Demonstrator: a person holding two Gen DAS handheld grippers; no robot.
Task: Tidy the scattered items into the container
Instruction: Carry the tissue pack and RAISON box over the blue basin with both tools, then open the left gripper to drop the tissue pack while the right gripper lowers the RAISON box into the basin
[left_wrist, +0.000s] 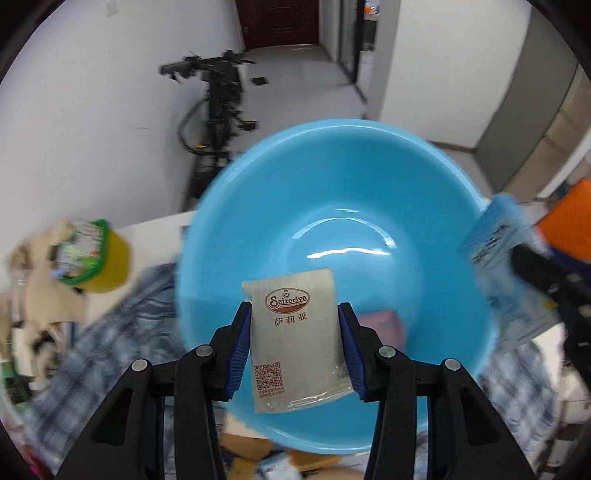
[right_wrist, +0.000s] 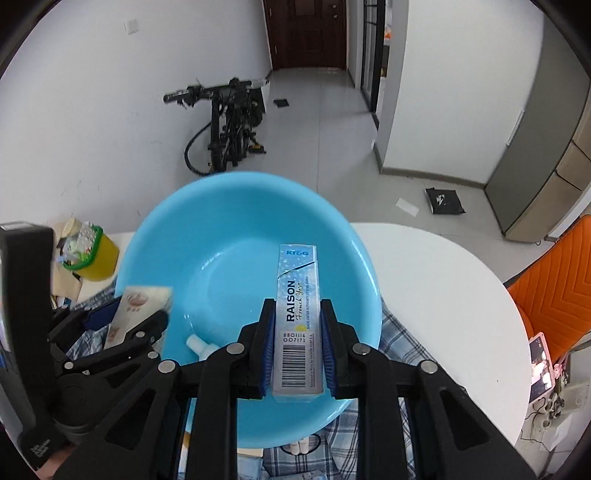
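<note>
A big blue plastic basin (left_wrist: 424, 206) (right_wrist: 221, 229) sits on a plaid cloth. My left gripper (left_wrist: 294, 314) is shut on a flat grey Saizeriya packet (left_wrist: 295, 339), held over the basin's near side; the packet also shows at the left of the right wrist view (right_wrist: 136, 310). My right gripper (right_wrist: 297, 314) is shut on a slim light-blue Raison carton (right_wrist: 298, 317), held over the basin; the carton shows blurred at the right of the left wrist view (left_wrist: 506, 273). A pinkish item (left_wrist: 384, 325) and a white-capped item (right_wrist: 199, 345) lie inside the basin.
A yellow tub with a green rim (left_wrist: 99, 258) (right_wrist: 92, 254) holds small things at the left. A plaid cloth (left_wrist: 110, 350) (right_wrist: 399, 343) covers the white round table (right_wrist: 443, 280). An orange chair (right_wrist: 557, 280) stands right. Brown packets (left_wrist: 251, 450) lie near the basin's front.
</note>
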